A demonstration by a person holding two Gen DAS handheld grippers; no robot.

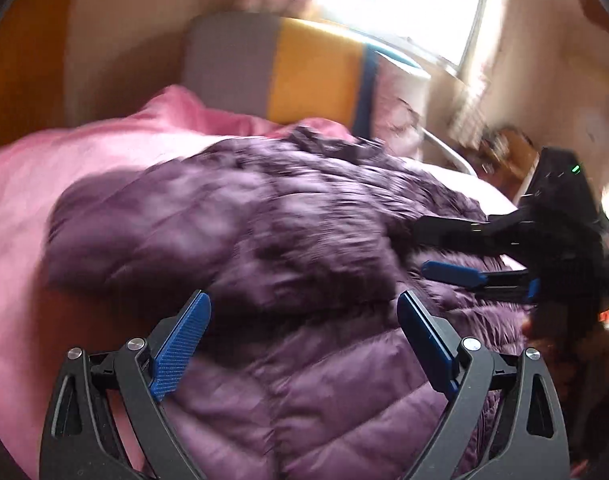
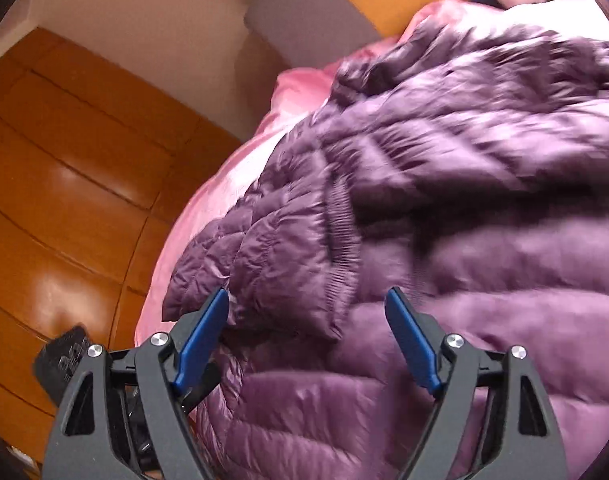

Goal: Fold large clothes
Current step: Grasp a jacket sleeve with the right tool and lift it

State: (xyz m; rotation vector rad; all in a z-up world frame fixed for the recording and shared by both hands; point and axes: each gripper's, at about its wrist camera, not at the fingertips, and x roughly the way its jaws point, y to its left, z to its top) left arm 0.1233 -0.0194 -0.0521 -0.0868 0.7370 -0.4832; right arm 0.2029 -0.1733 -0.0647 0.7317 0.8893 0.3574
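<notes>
A purple quilted down jacket point(image 1: 288, 232) lies bunched on a pink bedcover point(image 1: 64, 184). My left gripper point(image 1: 303, 300) hovers over the jacket's near part, jaws wide open with nothing pinched. At the right edge of the left wrist view my right gripper point(image 1: 424, 248) reaches in over the jacket's side, its fingers apart. In the right wrist view the right gripper point(image 2: 306, 294) is open above the jacket point(image 2: 444, 184). A ribbed cuff edge point(image 2: 344, 240) runs just ahead of the gap, and the pads do not press on it.
A padded headboard in grey, yellow and blue point(image 1: 288, 72) stands behind the bed, with a bright window point(image 1: 404, 4) to its right. A wooden bedside unit point(image 1: 508, 156) sits at the far right. Wooden floor point(image 2: 64, 184) shows left of the bed.
</notes>
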